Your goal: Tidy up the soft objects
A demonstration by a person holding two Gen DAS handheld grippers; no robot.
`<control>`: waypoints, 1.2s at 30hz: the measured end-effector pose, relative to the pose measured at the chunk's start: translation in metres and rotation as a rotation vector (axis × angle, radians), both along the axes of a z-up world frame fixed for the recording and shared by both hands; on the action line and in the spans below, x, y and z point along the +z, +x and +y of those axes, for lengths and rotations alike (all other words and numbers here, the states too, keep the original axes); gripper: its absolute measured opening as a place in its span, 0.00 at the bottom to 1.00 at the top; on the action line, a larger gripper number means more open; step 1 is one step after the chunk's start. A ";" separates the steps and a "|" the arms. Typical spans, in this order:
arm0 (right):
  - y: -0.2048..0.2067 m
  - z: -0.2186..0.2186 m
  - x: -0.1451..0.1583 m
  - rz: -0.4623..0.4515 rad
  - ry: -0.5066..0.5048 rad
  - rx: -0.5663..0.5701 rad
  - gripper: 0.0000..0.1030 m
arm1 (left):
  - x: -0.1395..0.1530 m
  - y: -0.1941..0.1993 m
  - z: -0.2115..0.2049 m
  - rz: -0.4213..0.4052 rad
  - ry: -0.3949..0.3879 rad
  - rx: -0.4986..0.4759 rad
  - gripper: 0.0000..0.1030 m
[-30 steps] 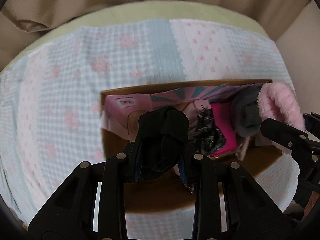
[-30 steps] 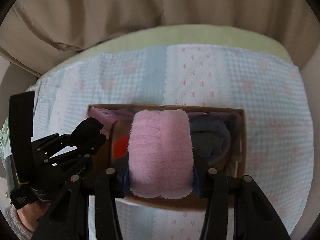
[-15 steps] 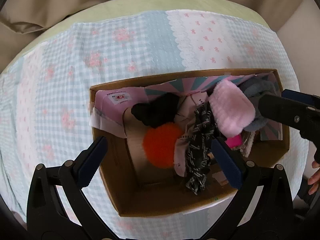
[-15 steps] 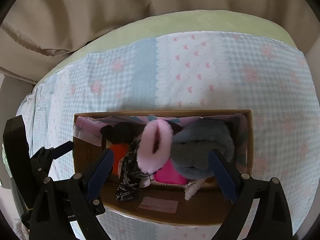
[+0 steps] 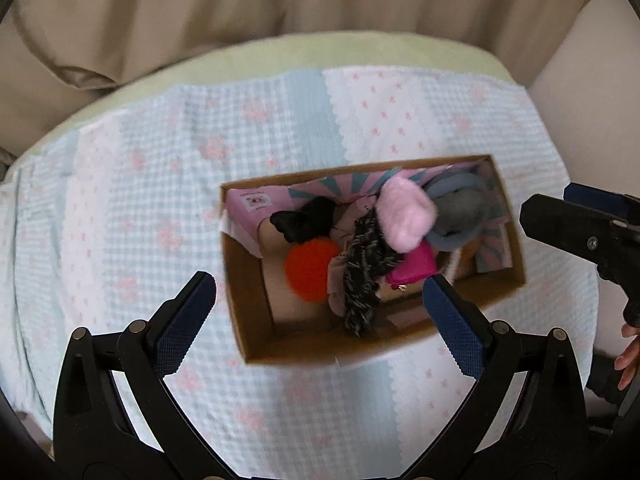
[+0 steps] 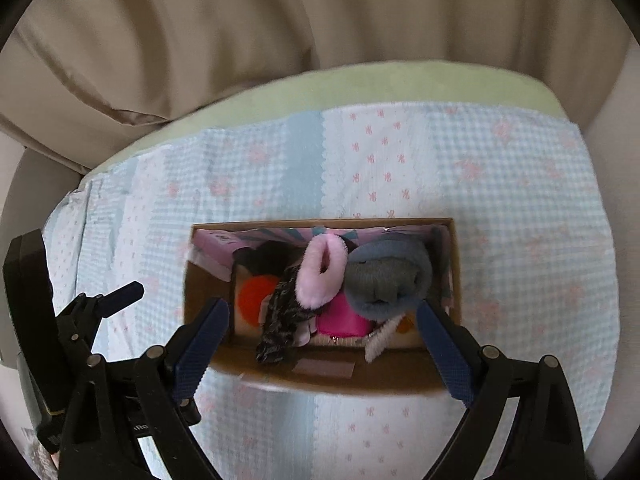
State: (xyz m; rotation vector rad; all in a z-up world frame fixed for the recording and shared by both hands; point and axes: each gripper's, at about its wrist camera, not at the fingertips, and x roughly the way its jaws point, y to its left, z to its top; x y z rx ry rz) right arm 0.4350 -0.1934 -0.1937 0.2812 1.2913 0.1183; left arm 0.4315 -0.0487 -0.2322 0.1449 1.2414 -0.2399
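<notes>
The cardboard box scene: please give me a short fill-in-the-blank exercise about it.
1. Both the left gripper and the right gripper are ___.
2. The fluffy pink item lies inside the cardboard ___.
3. The round pom-pom is ___ in colour.

Missing words: open; box; orange

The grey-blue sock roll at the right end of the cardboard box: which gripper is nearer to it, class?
Right. The right gripper hangs open over the box's near wall, just before the grey-blue sock roll. The left gripper hangs open further left, nearer the orange pompom.

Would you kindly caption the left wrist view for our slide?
Open left tool above a cardboard box holding pink fluffy, grey, black and orange soft items.
</notes>
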 end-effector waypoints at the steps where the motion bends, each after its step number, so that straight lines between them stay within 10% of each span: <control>1: -0.007 0.000 0.011 -0.017 -0.004 0.001 0.91 | 0.010 -0.006 0.000 -0.015 -0.001 0.004 1.00; 18: -0.181 -0.006 0.172 -0.320 -0.131 -0.036 0.91 | 0.186 -0.189 0.029 -0.334 -0.112 0.091 1.00; 36: -0.324 -0.002 0.230 -0.526 -0.262 -0.095 0.91 | 0.256 -0.340 0.027 -0.611 -0.090 0.112 1.00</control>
